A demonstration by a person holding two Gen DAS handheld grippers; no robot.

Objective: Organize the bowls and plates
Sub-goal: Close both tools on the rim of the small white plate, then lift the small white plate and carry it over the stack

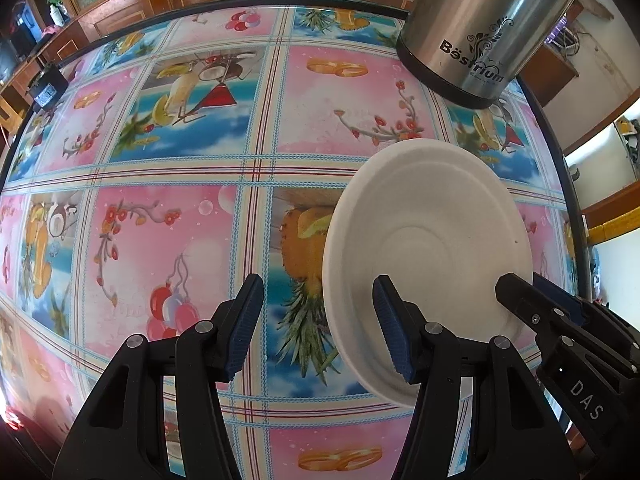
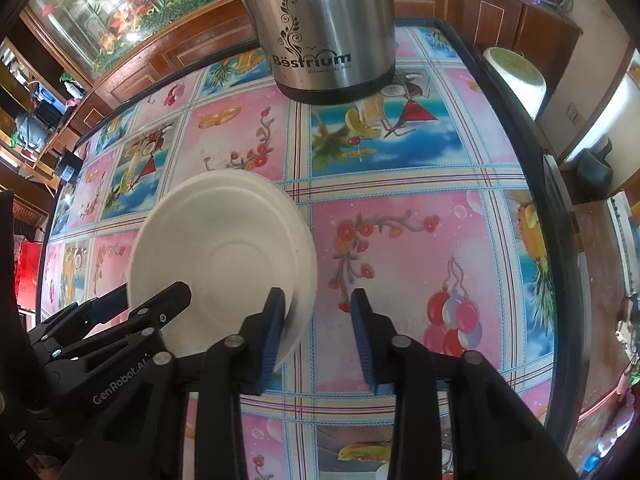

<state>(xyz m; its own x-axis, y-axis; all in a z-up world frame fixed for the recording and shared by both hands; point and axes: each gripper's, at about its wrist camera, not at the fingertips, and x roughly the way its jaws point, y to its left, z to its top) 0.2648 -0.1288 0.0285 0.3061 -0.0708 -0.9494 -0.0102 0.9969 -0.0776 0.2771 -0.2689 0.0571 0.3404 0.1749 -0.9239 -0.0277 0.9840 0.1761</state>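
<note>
Fingers of both the left gripper and the right gripper stand spread, pinching nothing. White plates, stacked near the bench's right edge, look light, stiff and thin; take them by the rim.

left tongs: black plastic arms, ribbed dark blue pads
right tongs: same black arms, blue ribbed pads
screws: round silver heads on each arm
markings: white "DAS" and "GenRobot.AI" lettering on the black bodies
</note>
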